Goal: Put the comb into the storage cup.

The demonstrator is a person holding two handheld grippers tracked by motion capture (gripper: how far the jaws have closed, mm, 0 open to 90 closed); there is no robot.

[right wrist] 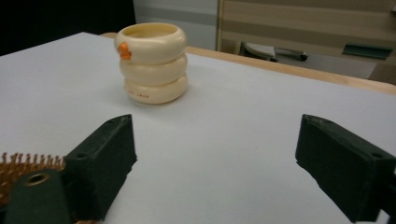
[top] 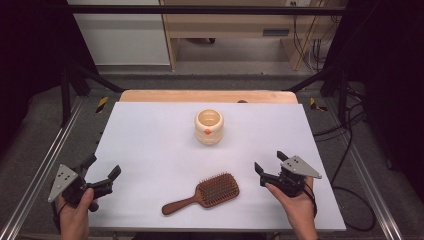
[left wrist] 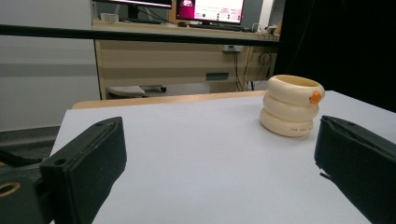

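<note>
A brown wooden hairbrush (top: 206,193) lies bristles up near the table's front edge, handle pointing left. A cream ringed cup (top: 208,126) with an orange spot stands upright toward the back middle; it also rises ahead in the left gripper view (left wrist: 293,105) and the right gripper view (right wrist: 152,62). My right gripper (top: 270,162) hovers just right of the brush head, jaws wide apart with nothing between them; bristles (right wrist: 25,163) peek in at its lower left. My left gripper (top: 104,166) rests at the front left corner, open and empty.
The white table top (top: 150,145) has a wooden strip (top: 207,96) along its back edge. Metal rails (top: 42,170) run along both sides. Cables (top: 350,150) trail off the right side. A wooden desk stands beyond the table.
</note>
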